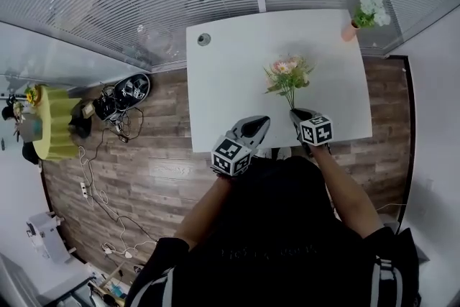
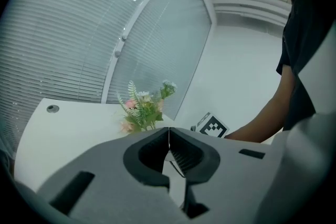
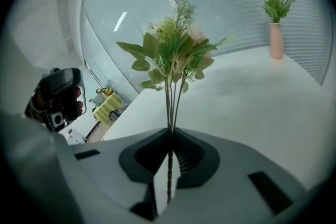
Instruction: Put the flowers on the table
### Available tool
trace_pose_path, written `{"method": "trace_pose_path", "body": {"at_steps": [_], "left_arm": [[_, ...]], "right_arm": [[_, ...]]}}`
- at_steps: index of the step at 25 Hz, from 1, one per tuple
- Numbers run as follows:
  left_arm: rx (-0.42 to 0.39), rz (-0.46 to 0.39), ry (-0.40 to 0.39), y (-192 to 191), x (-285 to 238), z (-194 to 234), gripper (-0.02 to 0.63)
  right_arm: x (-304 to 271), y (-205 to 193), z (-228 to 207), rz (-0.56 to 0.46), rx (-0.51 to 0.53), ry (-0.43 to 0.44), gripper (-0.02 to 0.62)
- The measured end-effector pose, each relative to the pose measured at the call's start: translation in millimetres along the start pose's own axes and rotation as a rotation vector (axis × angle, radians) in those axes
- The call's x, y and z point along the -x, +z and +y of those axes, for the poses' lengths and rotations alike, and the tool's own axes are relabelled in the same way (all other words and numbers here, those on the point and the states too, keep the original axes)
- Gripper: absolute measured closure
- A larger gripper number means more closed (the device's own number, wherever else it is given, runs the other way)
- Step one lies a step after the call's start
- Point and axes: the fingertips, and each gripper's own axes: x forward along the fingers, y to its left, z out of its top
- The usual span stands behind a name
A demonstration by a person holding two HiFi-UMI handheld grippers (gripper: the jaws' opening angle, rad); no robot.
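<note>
A bunch of flowers [image 1: 289, 75] with pink blooms and green leaves is held over the white table [image 1: 230, 75]. My right gripper [image 1: 296, 113] is shut on its thin stems [image 3: 171, 107], and the bunch [image 3: 173, 50] stands upright above the jaws in the right gripper view. My left gripper [image 1: 260, 124] hovers at the table's near edge, left of the right one, shut with nothing between its jaws. The left gripper view shows the flowers [image 2: 143, 107] beyond its closed jaws [image 2: 169, 136].
A pink vase with green and white flowers [image 1: 368, 13] stands at the table's far right corner, seen also as the vase [image 3: 276, 39] in the right gripper view. A round grommet [image 1: 204, 39] sits at the far left. Cables and gear [image 1: 118, 101] lie on the wooden floor left of the table.
</note>
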Motion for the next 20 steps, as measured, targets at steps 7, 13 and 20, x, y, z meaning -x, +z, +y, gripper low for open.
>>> {"method": "trace_pose_path", "body": {"at_steps": [7, 13, 20], "left_arm": [[0.021, 0.013, 0.015, -11, 2, 0, 0.588], [0.017, 0.012, 0.043, -13, 10, 2, 0.588], [0.035, -0.002, 0.085, -11, 23, 13, 0.588]], "right_arm": [[-19, -9, -5, 0.063, 0.014, -0.008, 0.553], [-34, -13, -12, 0.092, 0.002, -0.017, 0.552], [-42, -17, -16, 0.122, -0.006, -0.021, 0.552]]}}
